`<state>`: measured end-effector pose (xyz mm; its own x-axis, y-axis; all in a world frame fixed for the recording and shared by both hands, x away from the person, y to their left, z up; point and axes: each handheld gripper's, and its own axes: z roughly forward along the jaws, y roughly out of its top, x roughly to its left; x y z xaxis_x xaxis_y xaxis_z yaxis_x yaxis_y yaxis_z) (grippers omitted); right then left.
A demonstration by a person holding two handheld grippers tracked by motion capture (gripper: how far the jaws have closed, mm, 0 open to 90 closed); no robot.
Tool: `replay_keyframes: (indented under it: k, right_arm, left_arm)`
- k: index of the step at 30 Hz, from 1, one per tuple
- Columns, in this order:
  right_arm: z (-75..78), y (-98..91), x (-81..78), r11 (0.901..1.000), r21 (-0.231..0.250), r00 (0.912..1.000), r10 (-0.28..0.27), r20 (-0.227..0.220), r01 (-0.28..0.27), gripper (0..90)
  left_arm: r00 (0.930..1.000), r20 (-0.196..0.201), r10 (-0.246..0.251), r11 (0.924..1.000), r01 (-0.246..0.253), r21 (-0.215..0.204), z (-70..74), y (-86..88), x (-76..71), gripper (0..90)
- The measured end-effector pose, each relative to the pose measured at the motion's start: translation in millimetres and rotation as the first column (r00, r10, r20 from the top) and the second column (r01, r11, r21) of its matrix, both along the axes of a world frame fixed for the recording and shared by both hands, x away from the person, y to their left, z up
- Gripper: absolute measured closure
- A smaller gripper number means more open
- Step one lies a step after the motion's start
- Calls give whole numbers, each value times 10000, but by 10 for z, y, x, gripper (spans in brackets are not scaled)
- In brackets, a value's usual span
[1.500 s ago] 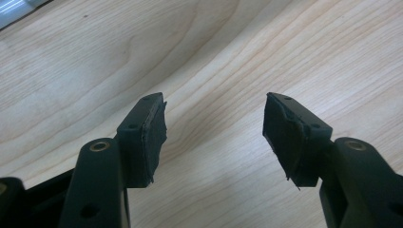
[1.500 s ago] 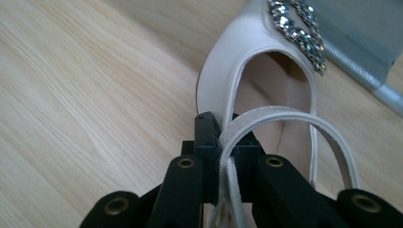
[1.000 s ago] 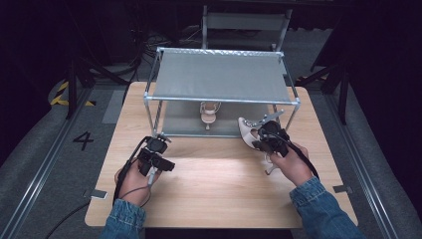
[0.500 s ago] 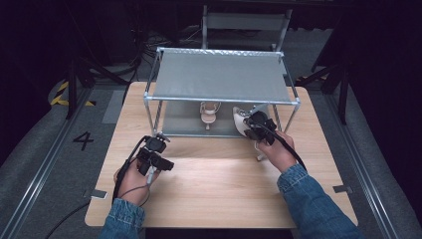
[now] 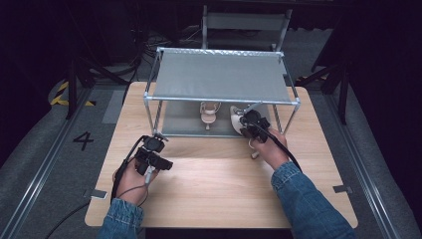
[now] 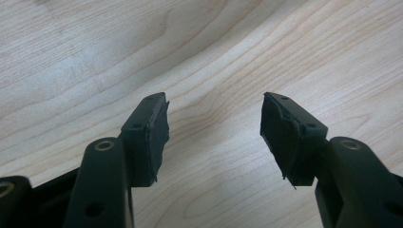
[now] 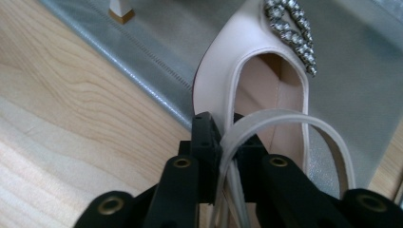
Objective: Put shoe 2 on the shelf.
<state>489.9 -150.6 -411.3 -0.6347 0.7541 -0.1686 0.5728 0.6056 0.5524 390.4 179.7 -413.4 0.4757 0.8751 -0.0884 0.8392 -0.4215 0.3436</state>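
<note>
The right gripper [image 7: 223, 156] is clamped on the slingback strap of a pale heeled shoe [image 7: 223, 71], whose jewelled toe already reaches over the silver mat of the rack's lower shelf [image 7: 157, 47] while its heel end hangs out past the shelf's front edge, toward the right end of the rack. In the high view the right gripper [image 5: 252, 124] sits just at that front edge, under the top shelf [image 5: 221, 77].

To finish the placement well, I would judge the shoe should go straight in, toe first and kept low — the strap is a soft, thin hold, so the shoe can swing or twist if it is moved quickly. Set the sole flat on the mat before letting go, with the heel fully past the shelf's front rail [image 5: 199, 135], or it may tip back onto the surface [image 5: 219, 184].

The matching shoe [image 5: 209, 112] already stands on the lower shelf near its middle, just to the left of the carried one; keep clear of it. The rack's right front post [image 5: 287, 119] is close on the other side, and the top shelf limits how high the hand can lift.

The left gripper [image 6: 214, 128] hangs wide open and empty over bare wood, near the front-left part of the surface — out of the way.
</note>
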Motion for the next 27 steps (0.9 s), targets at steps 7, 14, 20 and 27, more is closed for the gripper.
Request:
replay_keyframes:
  k: [7,14,20,27]
  right_arm:
    - [79,38,-46,9990,442,9994,-59,-333,73,626]
    - [195,-12,-151,9930,1163,9982,-156,-580,223,619]
    - [350,-248,-341,9755,2193,9991,-112,-404,198,606]
    - [429,-486,-630,9611,2755,9958,417,-814,-178,541]
  left_arm:
    - [9999,-146,-67,9999,65,-143,-11,1,12,427]
    - [9998,-143,-131,9998,129,-128,-6,-40,81,425]
    - [9995,-226,-200,9998,200,-21,-12,-118,158,421]
    - [9989,-276,-369,9993,368,-52,-3,-191,216,421]
